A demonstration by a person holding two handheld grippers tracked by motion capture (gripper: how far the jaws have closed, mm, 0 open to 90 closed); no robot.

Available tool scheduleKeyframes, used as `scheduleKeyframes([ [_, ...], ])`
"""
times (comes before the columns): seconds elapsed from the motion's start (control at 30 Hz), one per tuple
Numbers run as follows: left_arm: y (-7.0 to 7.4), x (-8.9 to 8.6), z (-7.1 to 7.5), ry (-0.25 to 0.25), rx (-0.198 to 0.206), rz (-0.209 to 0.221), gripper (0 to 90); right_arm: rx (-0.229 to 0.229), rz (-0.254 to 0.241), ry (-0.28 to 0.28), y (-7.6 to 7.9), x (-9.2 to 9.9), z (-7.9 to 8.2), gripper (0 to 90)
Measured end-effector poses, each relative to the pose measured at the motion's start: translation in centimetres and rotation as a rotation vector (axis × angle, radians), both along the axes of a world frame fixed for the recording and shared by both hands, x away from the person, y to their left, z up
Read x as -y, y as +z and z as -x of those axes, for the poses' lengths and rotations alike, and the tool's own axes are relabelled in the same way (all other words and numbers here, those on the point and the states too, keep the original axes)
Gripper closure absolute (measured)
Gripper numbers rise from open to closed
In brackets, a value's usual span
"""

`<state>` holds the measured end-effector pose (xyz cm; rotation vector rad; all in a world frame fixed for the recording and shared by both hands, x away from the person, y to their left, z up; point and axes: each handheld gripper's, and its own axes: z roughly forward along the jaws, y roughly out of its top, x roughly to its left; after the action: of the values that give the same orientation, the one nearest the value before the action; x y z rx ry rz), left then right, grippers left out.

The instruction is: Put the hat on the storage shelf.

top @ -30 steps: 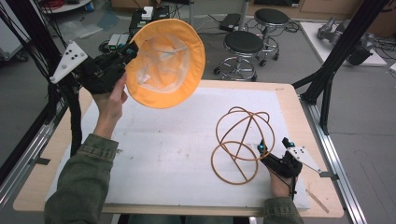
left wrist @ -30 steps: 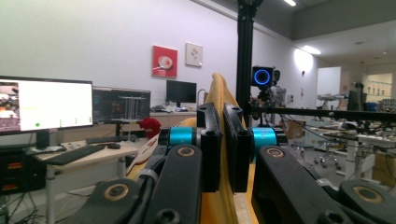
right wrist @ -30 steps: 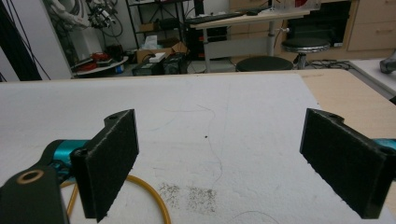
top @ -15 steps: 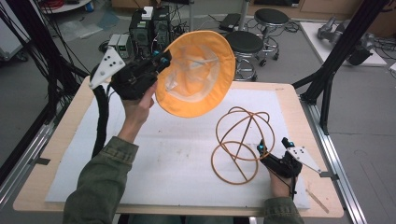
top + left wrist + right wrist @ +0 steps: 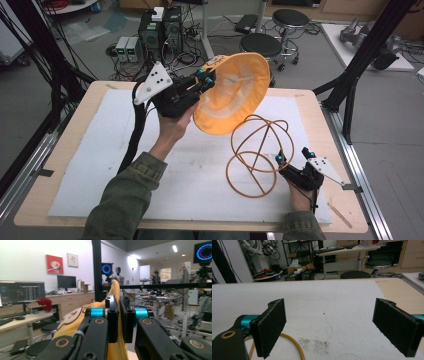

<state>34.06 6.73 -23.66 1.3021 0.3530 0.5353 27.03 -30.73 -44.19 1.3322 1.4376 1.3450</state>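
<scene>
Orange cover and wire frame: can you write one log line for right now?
left gripper: shut on cover, held in the air | right gripper: open, by frame | frame: on mat, bare

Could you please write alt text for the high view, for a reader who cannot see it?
The left gripper, shut on the rim of an orange fabric cover, holds it above a white mat. The open right gripper rests there beside an orange wire frame.

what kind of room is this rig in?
Most likely a robotics lab. Computer boxes and tangled cables sit on the floor behind the table, a humanoid robot figure stands in the background, and workbenches with monitors line the wall.
</scene>
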Motion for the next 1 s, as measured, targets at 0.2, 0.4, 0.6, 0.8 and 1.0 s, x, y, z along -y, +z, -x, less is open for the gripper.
scheduleKeyframes([
  [0.2, -0.3, 1.4, 0.8, -0.056, -0.018, -0.022, 86.1, 0.001, 0.002, 0.004, 0.0, 0.0, -0.1, 10.6],
  [0.4, -0.3, 3.1, 2.2, -0.119, 0.007, -0.030, 86.1, -0.004, -0.004, -0.002, -0.1, 0.1, -0.1, 10.6],
  [0.6, 0.0, 4.2, 3.4, -0.176, 0.027, -0.030, 86.1, -0.006, -0.005, -0.003, -0.1, 0.1, -0.1, 10.6],
  [0.8, 0.2, 6.3, 5.6, -0.247, 0.048, -0.059, 86.1, -0.005, 0.004, -0.001, -0.2, 0.1, -0.2, 10.6],
  [1.0, -0.1, 8.2, 6.6, -0.281, 0.060, -0.113, 86.1, -0.002, -0.001, -0.004, -0.1, 0.1, -0.1, 10.6],
])
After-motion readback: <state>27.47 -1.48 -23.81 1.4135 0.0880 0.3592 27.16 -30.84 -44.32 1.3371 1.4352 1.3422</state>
